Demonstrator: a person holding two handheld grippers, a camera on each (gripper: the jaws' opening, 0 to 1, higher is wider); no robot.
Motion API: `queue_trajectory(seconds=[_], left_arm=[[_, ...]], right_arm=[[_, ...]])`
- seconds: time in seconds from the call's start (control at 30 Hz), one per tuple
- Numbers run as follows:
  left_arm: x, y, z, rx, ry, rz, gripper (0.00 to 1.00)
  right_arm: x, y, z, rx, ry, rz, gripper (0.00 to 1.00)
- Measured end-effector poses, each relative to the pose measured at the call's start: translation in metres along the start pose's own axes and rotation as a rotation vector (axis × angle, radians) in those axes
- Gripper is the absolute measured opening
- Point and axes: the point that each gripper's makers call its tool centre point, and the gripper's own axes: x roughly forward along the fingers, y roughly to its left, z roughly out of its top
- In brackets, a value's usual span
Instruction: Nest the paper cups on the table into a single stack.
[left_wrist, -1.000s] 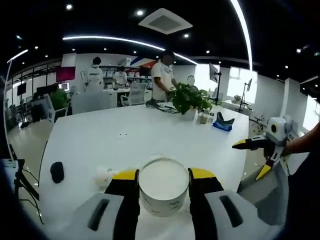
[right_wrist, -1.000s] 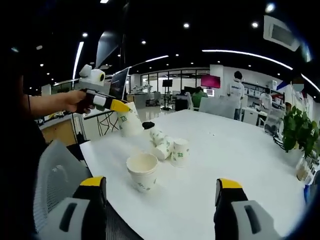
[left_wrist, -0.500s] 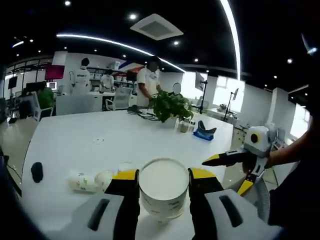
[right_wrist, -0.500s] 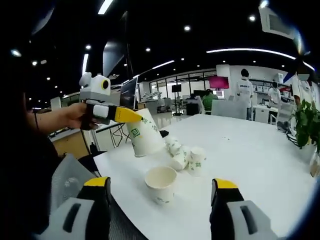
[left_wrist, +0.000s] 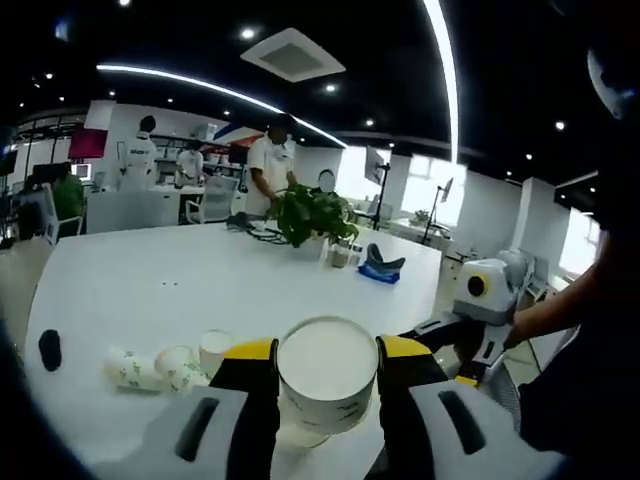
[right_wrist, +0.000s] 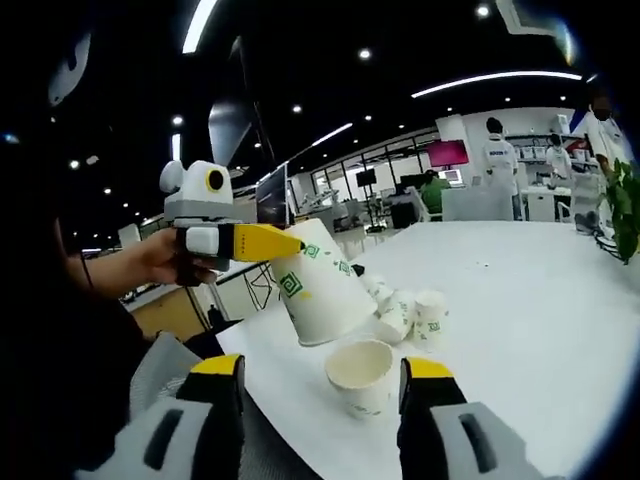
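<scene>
L gripper (left_wrist: 327, 365) is clamped on a white paper cup (left_wrist: 326, 372), mouth toward its camera, inside looks empty. From the right gripper view that held cup (right_wrist: 320, 285) hangs tilted just above an upright cup (right_wrist: 360, 375) near the table (right_wrist: 530, 300) edge; upright one also empty inside. R gripper (right_wrist: 322, 372) jaws spread wide, nothing between them, upright cup sits in the gap ahead. Three more cups (right_wrist: 405, 312) lie/stand bunched just behind. Green square logo on cup sides, text too small to read. Potted plant (left_wrist: 310, 213) further back on table.
</scene>
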Motion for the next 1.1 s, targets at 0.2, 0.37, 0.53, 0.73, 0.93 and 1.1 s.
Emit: queue_trajectory(seconds=[0.2,0.37,0.53,0.73,0.93,1.1], left_arm=[[0.003,-0.015,0.001,-0.007,-0.010,-0.053,0.36],[0.005,-0.022,-0.007,0.020,0.011,-0.074,0.36],[0.002,-0.023,-0.013,0.018,0.025,-0.088,0.36],[-0.008,-0.025,-0.020,0.032,0.071,-0.152,0.36],[-0.021,-0.025,-0.025,0.053,0.091,-0.198,0.36],[-0.027,-0.023,-0.041,0.100,0.155,-0.208,0.36]], right_arm=[[0.006,0.012,0.002,0.053,-0.013,0.060,0.55],[0.007,0.019,0.004,0.070,-0.026,0.088,0.53],[0.005,0.020,0.004,0.089,-0.036,0.090,0.53],[0.002,0.026,0.008,0.149,-0.052,0.141,0.49],[-0.001,0.036,0.012,0.185,-0.062,0.204,0.41],[-0.002,0.036,0.019,0.228,-0.096,0.218,0.38]])
